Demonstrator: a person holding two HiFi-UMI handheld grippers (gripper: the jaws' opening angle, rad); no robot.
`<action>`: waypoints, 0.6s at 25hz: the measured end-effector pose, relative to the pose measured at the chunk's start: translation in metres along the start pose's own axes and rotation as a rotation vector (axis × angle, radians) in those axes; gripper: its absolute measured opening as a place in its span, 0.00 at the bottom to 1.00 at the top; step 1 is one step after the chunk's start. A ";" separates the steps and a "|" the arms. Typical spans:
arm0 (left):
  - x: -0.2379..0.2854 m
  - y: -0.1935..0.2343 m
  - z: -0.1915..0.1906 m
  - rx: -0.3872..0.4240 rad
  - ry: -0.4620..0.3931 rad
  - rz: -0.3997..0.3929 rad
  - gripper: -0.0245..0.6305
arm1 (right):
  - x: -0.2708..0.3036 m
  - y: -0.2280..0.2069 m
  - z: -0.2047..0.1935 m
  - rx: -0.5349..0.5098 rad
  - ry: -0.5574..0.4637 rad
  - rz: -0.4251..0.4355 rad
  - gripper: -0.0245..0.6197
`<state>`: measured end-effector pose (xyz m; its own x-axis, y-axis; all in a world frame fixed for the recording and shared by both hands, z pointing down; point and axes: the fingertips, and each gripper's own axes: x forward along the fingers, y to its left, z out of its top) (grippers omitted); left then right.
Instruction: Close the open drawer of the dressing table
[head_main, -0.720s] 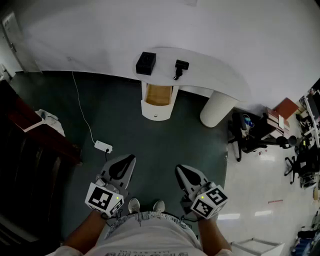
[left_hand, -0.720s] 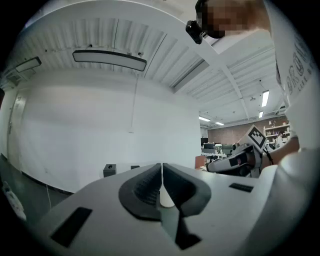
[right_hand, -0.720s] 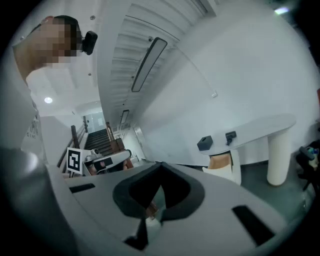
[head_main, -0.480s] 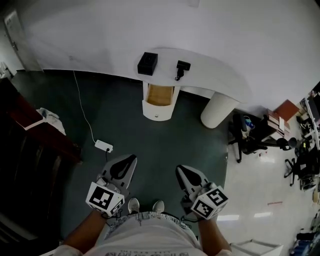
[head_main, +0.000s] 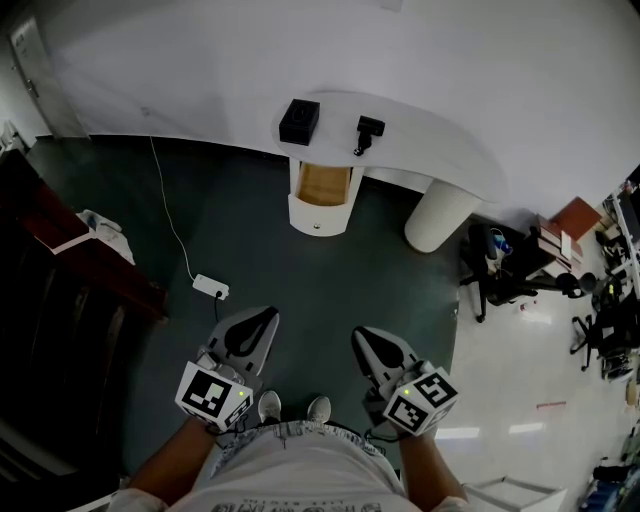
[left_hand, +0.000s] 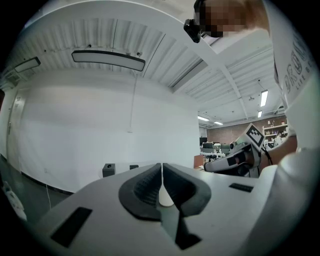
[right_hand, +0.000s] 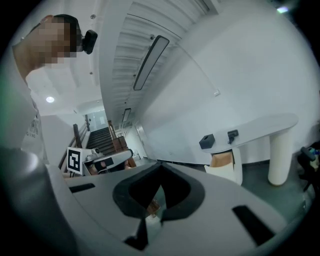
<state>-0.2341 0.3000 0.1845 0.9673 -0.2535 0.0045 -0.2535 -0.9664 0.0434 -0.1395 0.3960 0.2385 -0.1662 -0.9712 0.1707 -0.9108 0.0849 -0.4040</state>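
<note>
Shirt (head_main: 300, 472): white, short-sleeved, grey lettering across the front.
Shoes (head_main: 268, 408): pale, with rounded toes.
Head camera (left_hand: 192, 26): small and black, worn on the head.
Left claw (head_main: 264, 316): pale grey shell tapering to a point, with a dark hollow inside.
Right claw (head_main: 362, 336): same pale grey shell and dark hollow.
Pads (left_hand: 143, 190): black and ribbed, set in a rounded black surround.
Slots (left_hand: 71, 226): black rectangular recesses in the shell, one on each side.
Left cube (head_main: 213, 393): white, with a black square marker on each face and a small green light.
Right cube (head_main: 421, 402): the same, with a different marker pattern.
</note>
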 end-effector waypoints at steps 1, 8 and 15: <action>0.000 -0.001 -0.001 -0.001 -0.001 -0.003 0.07 | 0.000 0.000 -0.001 0.001 0.000 0.000 0.05; -0.003 -0.005 -0.004 -0.002 0.002 -0.009 0.07 | -0.004 0.001 -0.006 0.012 0.002 -0.002 0.05; -0.002 -0.009 -0.003 0.006 0.008 -0.008 0.08 | -0.007 0.001 -0.007 0.019 -0.001 0.002 0.05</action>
<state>-0.2334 0.3093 0.1875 0.9693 -0.2454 0.0124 -0.2457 -0.9686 0.0374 -0.1418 0.4046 0.2427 -0.1674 -0.9712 0.1695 -0.9034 0.0823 -0.4208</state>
